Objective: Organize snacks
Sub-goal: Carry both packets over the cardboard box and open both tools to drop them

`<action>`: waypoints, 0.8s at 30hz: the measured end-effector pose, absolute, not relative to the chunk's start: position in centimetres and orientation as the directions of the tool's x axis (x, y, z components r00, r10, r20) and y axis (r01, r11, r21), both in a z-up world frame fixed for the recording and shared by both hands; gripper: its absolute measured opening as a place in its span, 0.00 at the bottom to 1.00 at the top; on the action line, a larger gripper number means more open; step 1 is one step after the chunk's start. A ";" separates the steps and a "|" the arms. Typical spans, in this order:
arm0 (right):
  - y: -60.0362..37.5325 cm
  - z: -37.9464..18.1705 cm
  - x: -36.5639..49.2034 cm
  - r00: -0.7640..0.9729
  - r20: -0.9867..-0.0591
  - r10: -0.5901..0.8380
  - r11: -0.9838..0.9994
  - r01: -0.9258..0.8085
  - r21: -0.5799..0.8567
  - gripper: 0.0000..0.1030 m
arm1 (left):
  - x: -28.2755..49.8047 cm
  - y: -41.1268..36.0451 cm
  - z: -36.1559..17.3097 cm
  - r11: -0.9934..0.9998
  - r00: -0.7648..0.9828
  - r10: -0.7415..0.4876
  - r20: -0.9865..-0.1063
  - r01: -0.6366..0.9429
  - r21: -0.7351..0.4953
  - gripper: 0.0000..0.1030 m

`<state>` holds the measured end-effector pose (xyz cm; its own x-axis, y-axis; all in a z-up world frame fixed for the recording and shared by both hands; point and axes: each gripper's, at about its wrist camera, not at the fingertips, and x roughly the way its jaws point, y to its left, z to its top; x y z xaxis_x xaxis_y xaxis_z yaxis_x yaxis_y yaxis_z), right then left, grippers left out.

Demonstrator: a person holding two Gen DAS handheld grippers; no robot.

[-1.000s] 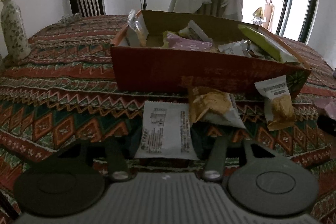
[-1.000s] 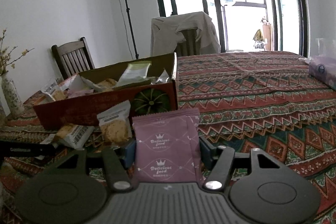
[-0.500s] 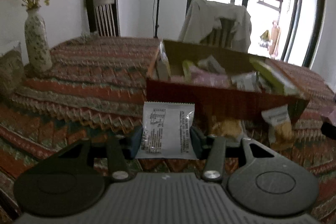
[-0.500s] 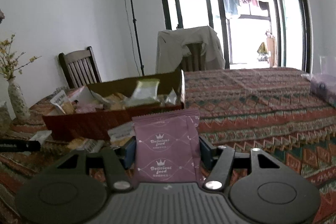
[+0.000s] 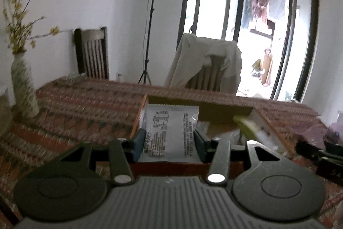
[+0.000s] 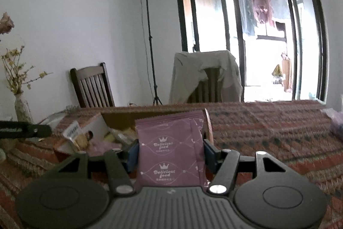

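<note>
My left gripper (image 5: 169, 144) is shut on a white snack packet (image 5: 170, 132) and holds it upright above the near left part of the open cardboard box (image 5: 223, 114). My right gripper (image 6: 170, 155) is shut on a purple "Delicious food" packet (image 6: 171, 147) and holds it above the right end of the same box (image 6: 120, 117). Several snack packets (image 6: 75, 136) lie inside the box. The right gripper also shows at the right edge of the left wrist view (image 5: 317, 156). The left gripper shows at the left edge of the right wrist view (image 6: 23, 129).
The box sits on a table with a patterned red cloth (image 6: 268, 134). A vase with yellow flowers (image 5: 22, 91) stands at the table's left. Two chairs (image 5: 92, 55) stand behind the table, one draped with a white garment (image 5: 205, 63). A lamp stand (image 6: 148, 35) is by the wall.
Both grippers have risen and moved forward over the box, each still holding its packet. The loose packets in front of the box have dropped out of view.
</note>
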<state>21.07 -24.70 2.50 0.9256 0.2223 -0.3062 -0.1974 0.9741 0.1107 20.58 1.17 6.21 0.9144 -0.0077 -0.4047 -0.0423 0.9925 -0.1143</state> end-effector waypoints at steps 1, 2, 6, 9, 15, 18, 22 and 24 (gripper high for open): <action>-24.4 2.8 21.5 0.927 -0.302 0.224 0.974 -0.199 0.113 0.58 | 21.0 1.0 6.5 0.992 0.916 -0.012 -0.402 -0.039 -0.119 0.48; -24.3 3.1 21.9 0.927 -0.299 0.228 0.972 -0.202 0.117 0.58 | 21.4 0.8 6.6 0.992 0.917 -0.020 -0.399 -0.033 -0.123 0.48; -23.3 4.0 23.9 0.931 -0.281 0.234 0.971 -0.212 0.109 0.58 | 23.2 0.1 7.1 0.992 0.925 -0.018 -0.380 -0.030 -0.121 0.48; -22.8 4.5 25.7 0.931 -0.276 0.237 0.971 -0.216 0.104 0.58 | 24.6 -0.2 6.9 0.989 0.925 -0.023 -0.380 -0.034 -0.143 0.48; -21.1 4.3 29.4 0.929 -0.283 0.239 0.970 -0.213 0.118 0.58 | 27.8 -0.8 6.4 0.987 0.923 -0.014 -0.385 -0.048 -0.151 0.48; -20.4 3.4 31.1 0.928 -0.292 0.232 0.971 -0.204 0.123 0.58 | 29.4 -1.0 5.8 0.987 0.923 -0.004 -0.384 -0.058 -0.149 0.48; -19.7 1.8 32.5 0.925 -0.289 0.245 0.967 -0.213 0.138 0.58 | 30.4 -0.9 4.2 0.990 0.921 0.010 -0.390 -0.065 -0.128 0.48; -19.3 1.0 32.9 0.919 -0.295 0.262 0.964 -0.232 0.133 0.58 | 31.0 -0.6 3.4 0.991 0.914 0.029 -0.404 -0.080 -0.110 0.48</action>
<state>32.89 -19.33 1.05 0.9190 0.2619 -0.2948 -0.2321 0.9636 0.1326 30.95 -0.63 3.44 0.9142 0.0288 -0.4043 -0.0800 0.9907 -0.1104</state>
